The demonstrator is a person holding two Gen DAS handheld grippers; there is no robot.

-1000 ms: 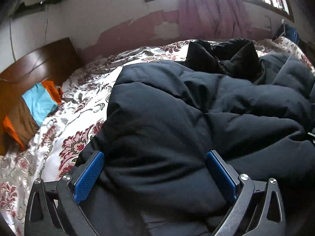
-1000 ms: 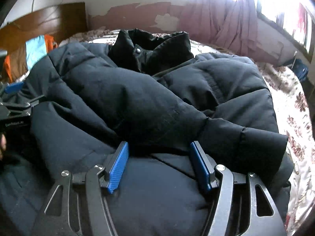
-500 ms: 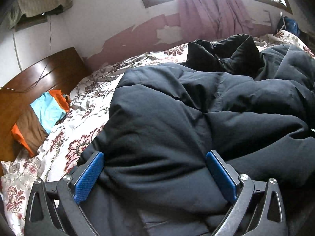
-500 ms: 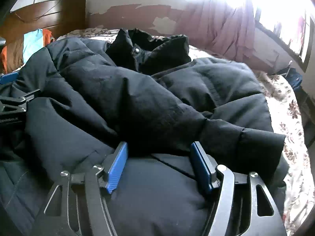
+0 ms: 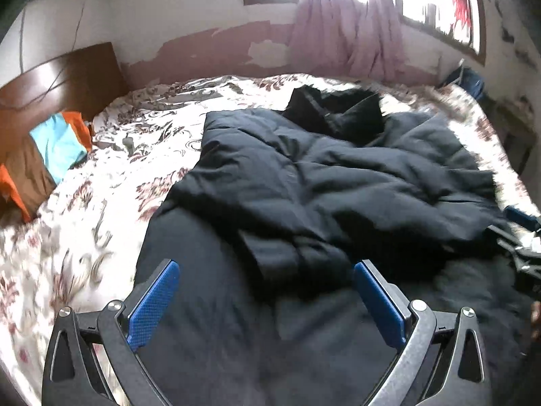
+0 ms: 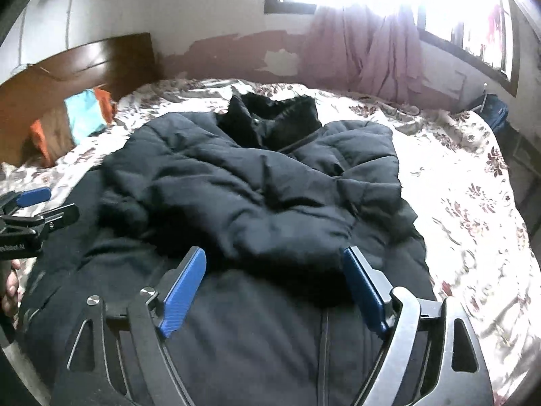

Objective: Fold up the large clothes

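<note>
A large black puffer jacket [image 5: 304, 182] lies on the floral bedspread [image 5: 101, 176], collar [image 5: 334, 108] at the far end, both sleeves folded across its front. It also shows in the right wrist view [image 6: 250, 196]. My left gripper [image 5: 267, 291] is open and empty above the jacket's lower left part. My right gripper [image 6: 275, 280] is open and empty above the lower middle, near a sleeve cuff [image 6: 304, 253]. The left gripper also shows at the left edge of the right wrist view [image 6: 30, 209].
A wooden headboard [image 5: 61, 81] stands at the far left, with an orange, brown and blue pillow [image 5: 44, 155] against it. A pink curtain [image 5: 345, 34] hangs under the windows. A dark blue bag [image 6: 493, 111] sits past the bed's right side.
Both grippers have lifted up and back from the jacket, so more of the bed shows. The jacket now lies flatter. Both stay open.
</note>
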